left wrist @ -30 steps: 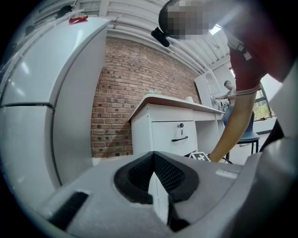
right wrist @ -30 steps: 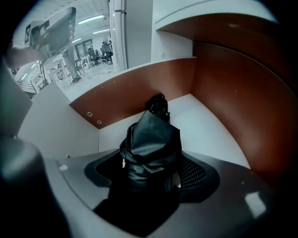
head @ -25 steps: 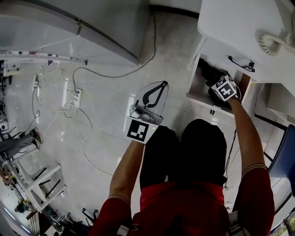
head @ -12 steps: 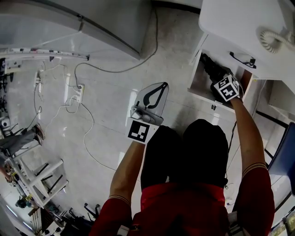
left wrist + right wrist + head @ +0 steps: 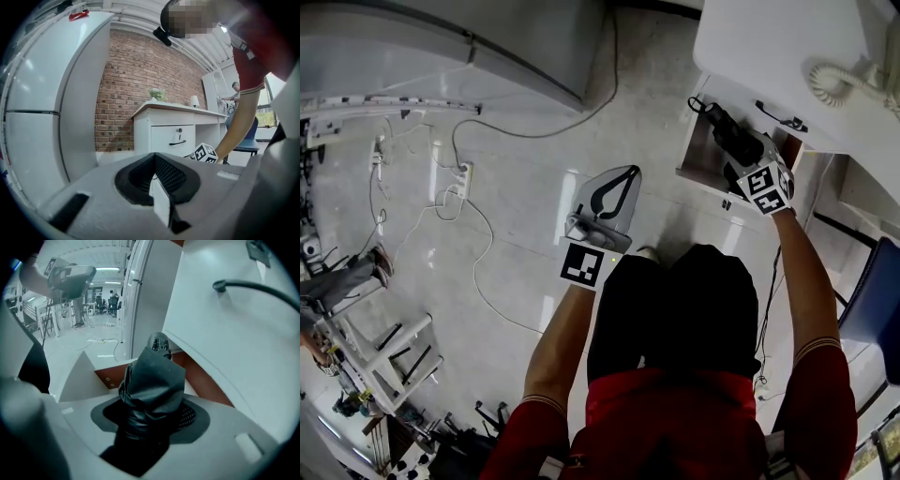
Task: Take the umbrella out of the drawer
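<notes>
Now the folded black fabric umbrella (image 5: 152,380) sits gripped between the right gripper's (image 5: 149,420) just-closed jaws; the left gripper (image 5: 154,178) is clenched, empty.

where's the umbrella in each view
Head view: umbrella upper right, in the right gripper over the open drawer.
Left gripper view: not made out.
Right gripper view: umbrella at centre, clamped between the jaws.
Shared landmark: the black drawer handle.

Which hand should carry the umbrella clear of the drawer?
Right. Its hand-held gripper has just closed on the umbrella, right at the open drawer. The left hand-held gripper is shut and empty, out over the floor, away from the drawer.
</notes>
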Available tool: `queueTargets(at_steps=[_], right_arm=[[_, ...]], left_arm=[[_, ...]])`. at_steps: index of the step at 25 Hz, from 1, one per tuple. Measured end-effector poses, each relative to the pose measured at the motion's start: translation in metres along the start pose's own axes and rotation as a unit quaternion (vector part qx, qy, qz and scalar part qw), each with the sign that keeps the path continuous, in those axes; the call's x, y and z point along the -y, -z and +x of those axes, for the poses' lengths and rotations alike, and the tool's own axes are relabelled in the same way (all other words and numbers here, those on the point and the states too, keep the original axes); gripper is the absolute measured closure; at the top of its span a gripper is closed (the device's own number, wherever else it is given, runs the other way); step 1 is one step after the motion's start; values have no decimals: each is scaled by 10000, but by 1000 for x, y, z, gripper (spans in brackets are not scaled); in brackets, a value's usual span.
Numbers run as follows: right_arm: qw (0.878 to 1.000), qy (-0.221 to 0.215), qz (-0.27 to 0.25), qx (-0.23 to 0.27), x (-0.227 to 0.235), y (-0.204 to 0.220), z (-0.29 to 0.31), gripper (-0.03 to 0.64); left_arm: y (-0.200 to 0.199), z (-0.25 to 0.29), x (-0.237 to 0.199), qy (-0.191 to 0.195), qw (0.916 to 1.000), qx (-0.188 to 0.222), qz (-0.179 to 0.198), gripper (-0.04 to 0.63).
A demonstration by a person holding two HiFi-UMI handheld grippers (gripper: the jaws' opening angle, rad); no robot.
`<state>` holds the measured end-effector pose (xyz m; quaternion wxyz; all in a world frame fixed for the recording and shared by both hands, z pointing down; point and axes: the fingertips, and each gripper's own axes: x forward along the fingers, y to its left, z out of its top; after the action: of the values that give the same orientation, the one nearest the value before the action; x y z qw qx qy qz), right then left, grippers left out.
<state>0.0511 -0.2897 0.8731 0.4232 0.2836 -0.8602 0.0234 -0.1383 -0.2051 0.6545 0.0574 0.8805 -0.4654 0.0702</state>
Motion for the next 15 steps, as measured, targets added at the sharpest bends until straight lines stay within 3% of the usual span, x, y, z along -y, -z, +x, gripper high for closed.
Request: queueTargets(at_steps=[15], right_arm=[[9955,-140,-73,934,-22,-122,-126,357]], left_arm=[[-104,-22,14,-14,9999,-50,-130,588]])
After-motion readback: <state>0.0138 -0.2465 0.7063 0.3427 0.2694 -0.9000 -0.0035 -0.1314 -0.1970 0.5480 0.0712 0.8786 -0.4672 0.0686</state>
